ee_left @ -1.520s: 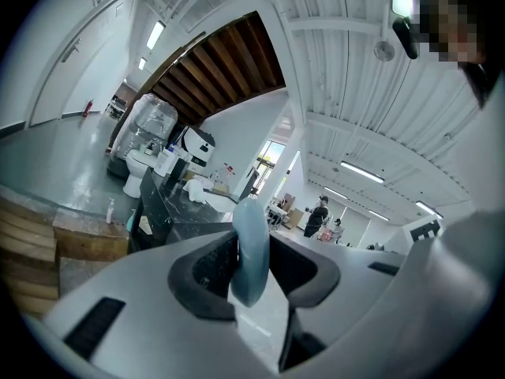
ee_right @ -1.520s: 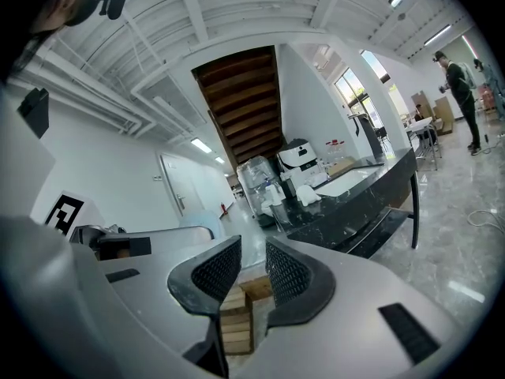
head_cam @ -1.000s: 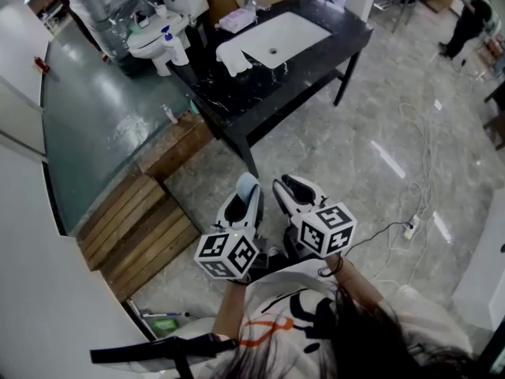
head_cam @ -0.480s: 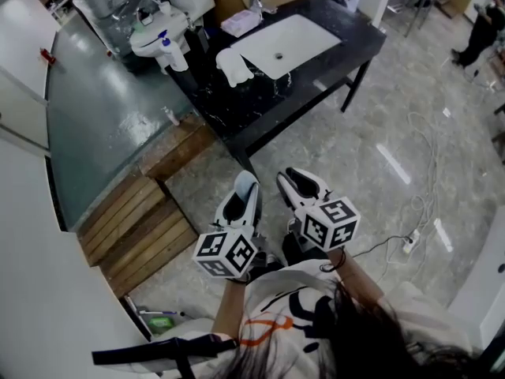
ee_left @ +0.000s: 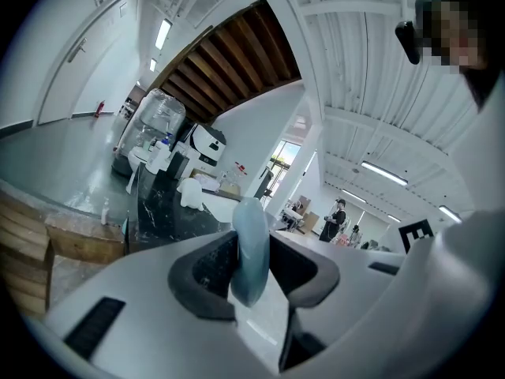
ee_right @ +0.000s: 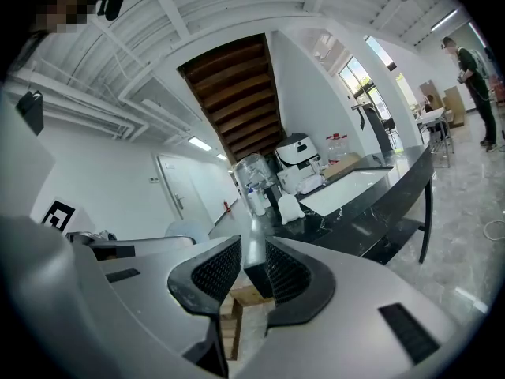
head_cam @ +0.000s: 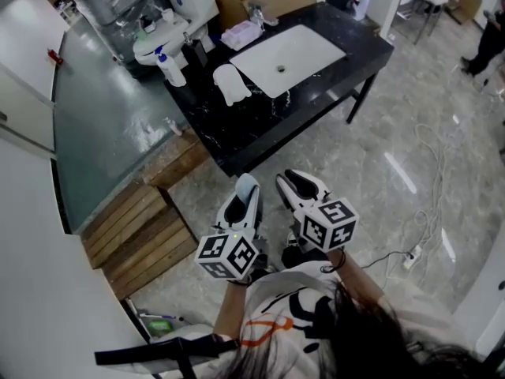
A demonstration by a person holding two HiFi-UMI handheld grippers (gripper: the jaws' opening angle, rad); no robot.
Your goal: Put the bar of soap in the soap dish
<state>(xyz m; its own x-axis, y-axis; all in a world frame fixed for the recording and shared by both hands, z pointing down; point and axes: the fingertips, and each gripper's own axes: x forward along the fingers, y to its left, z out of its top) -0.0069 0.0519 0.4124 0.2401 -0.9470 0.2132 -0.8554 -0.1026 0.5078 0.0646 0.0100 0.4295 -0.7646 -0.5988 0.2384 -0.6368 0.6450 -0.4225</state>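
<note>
Clamping a pale blue bar of soap [ee_left: 251, 247] upright, the left tongs [head_cam: 245, 198] hang just beside the right tongs [ee_right: 253, 271], whose jaws stand slightly apart, holding nothing. Well ahead of both stands the black surface [head_cam: 237, 125] with its white sink [head_cam: 288, 50].

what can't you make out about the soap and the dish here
- Soap dish: head view, things on the black counter too small to tell which it is.
- Bar of soap: left gripper view, lower end hidden between pads of left hand-held gripper.
- White lump by sink: head view, too small.
</note>
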